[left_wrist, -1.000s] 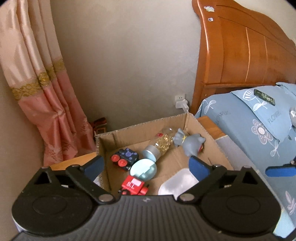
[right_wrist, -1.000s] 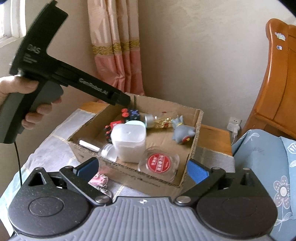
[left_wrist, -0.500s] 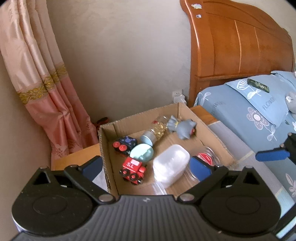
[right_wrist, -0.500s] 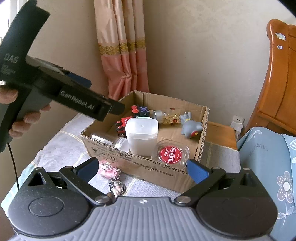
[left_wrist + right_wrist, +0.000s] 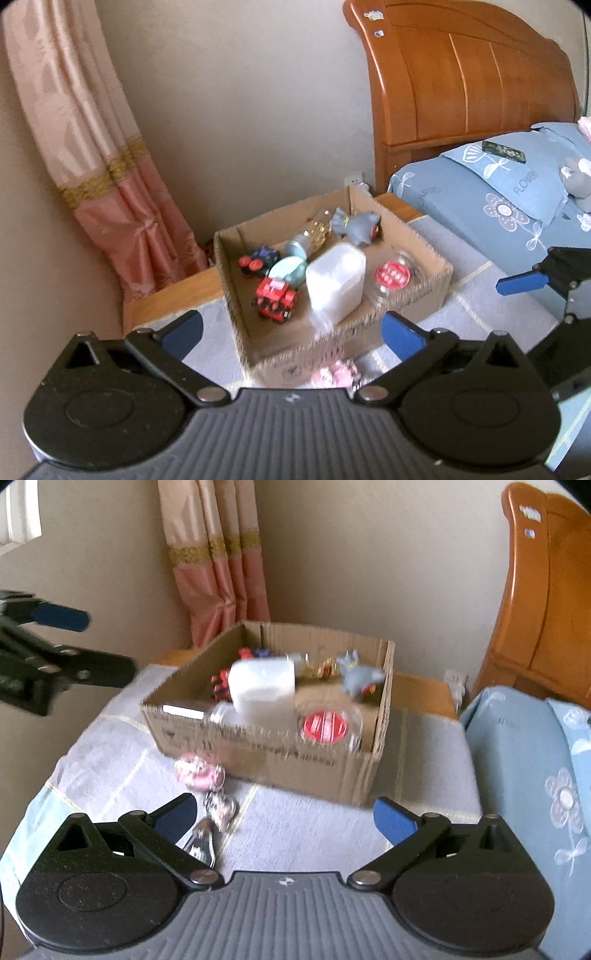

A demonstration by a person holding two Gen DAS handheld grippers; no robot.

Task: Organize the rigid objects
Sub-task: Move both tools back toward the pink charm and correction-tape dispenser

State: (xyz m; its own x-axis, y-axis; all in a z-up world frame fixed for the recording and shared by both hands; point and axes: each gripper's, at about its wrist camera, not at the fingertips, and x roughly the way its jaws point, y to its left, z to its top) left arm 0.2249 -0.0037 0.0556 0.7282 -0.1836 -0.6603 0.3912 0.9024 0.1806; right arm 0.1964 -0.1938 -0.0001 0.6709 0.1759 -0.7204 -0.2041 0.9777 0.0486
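Pink toy (image 5: 199,773) on cloth, ahead-left of empty right gripper (image 5: 282,818).

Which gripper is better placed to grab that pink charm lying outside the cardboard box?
Probably the right gripper: open, empty, with the pink charm just ahead on the cloth, left of centre. The left gripper is open too, but faces over the cardboard box.

Two black grippers are seen. Each one, the left gripper (image 5: 291,330) and the right gripper (image 5: 284,818), is made of round black discs, a ridged grey middle, silver screws and blue pads (image 5: 400,332) on thin black jaws.
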